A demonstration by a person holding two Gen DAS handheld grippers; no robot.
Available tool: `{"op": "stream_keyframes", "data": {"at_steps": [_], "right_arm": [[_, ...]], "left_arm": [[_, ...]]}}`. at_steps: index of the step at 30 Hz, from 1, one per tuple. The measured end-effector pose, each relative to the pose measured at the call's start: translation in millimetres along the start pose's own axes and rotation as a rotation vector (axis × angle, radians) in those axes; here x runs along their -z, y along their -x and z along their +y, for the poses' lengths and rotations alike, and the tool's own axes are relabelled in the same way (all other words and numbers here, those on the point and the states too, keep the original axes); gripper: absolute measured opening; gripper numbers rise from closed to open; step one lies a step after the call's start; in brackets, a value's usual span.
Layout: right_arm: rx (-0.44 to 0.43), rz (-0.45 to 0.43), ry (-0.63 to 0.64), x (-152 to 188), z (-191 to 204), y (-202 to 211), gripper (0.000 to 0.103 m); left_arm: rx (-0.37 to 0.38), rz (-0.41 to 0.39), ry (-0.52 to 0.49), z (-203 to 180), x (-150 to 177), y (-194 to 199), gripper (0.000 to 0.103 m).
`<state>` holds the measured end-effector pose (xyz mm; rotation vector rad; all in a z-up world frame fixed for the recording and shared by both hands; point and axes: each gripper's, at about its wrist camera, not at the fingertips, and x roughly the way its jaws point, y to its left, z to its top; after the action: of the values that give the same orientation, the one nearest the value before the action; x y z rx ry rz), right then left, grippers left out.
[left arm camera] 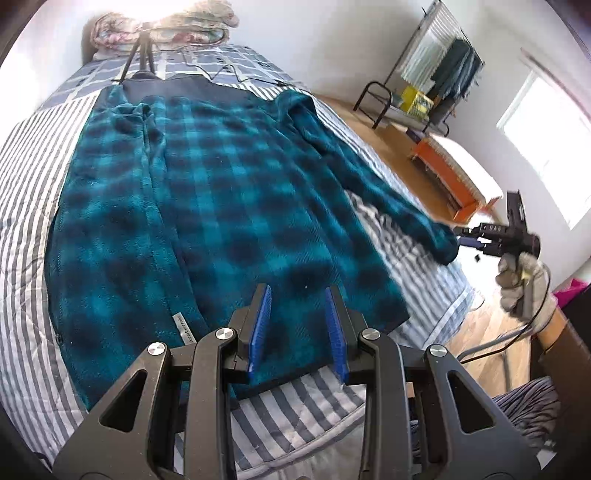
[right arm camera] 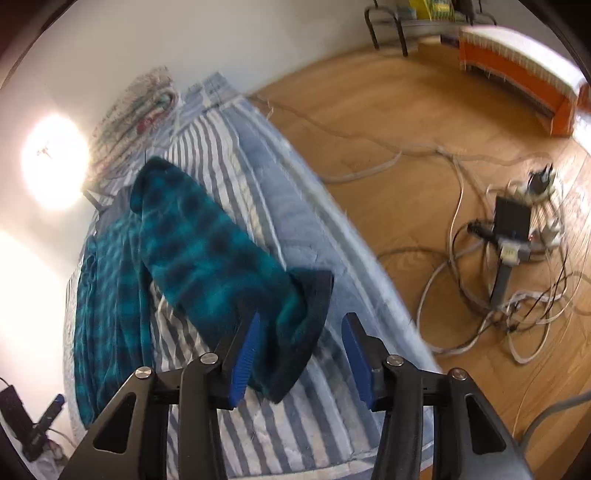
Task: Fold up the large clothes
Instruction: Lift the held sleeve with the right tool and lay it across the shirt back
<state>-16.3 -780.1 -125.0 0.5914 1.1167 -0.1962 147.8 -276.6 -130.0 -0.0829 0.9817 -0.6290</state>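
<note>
- Teal-and-navy plaid fleece jacket (left arm camera: 221, 192) fills the centre of the left wrist view, spread flat on the bed with its dark collar toward the top of the frame and its hem at the bottom, just under the left gripper.
- Progress looks early to my eye: the left side of the garment appears turned in over the body, giving a long lengthwise crease left of centre, while the other sleeve (right arm camera: 221, 258) is not yet folded and stretches toward the right edge of the mattress.
- That leaves, by my reckoning, the sleeve to bring across, then the body to double over.
- Grey-and-white striped quilted bedspread (left arm camera: 29, 192) lies under everything, with a blue checked patch at the upper left and a floral bundle of bedding (left arm camera: 166, 26) beyond it.
- Wooden floor (right arm camera: 388, 155) runs along the right of the bed, strewn with pale cables, and an orange-sided bench (right arm camera: 517, 88) sits at the upper right.
- Black tripod (left arm camera: 138, 59) stands on the bed near the top.
- Left gripper (left arm camera: 299, 332) hovers above the hem, blue pads apart, nothing between them.
- Right gripper (right arm camera: 299, 350), in a gloved hand (left arm camera: 524, 284), has its jaws standing open around the dark sleeve cuff, not yet clamped on it.
</note>
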Motion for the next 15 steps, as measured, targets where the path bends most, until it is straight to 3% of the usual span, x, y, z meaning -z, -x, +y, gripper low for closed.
{"op": "stream_keyframes", "data": {"at_steps": [2,5,6,7,11,15], "right_arm": [[-0.001,0.018,0.010,6.9,2.9,-5.2,0.043],[-0.045,0.033,-0.004,13.1,3.8,-6.9,0.023],[-0.058,0.020,-0.014,13.6,3.4,-3.2,0.010],[-0.069,0.008,-0.025,13.9,3.3,-0.5,0.004],[-0.197,-0.092,-0.086,12.5,8.3,32.0,0.002],[-0.343,-0.147,-0.032,21.0,45.2,65.5,0.001]], "left_arm": [[-0.002,0.005,-0.029,-6.2,2.3,-2.8,0.030],[0.003,0.006,-0.054,-14.5,4.6,-4.5,0.030],[0.002,0.006,-0.058,-15.9,5.3,-5.4,0.030],[-0.001,0.006,-0.059,-16.1,5.4,-5.3,0.030],[0.000,-0.008,-0.039,-14.6,4.0,-3.0,0.030],[-0.003,-0.033,-0.019,-8.1,-0.1,4.0,0.029]]}}
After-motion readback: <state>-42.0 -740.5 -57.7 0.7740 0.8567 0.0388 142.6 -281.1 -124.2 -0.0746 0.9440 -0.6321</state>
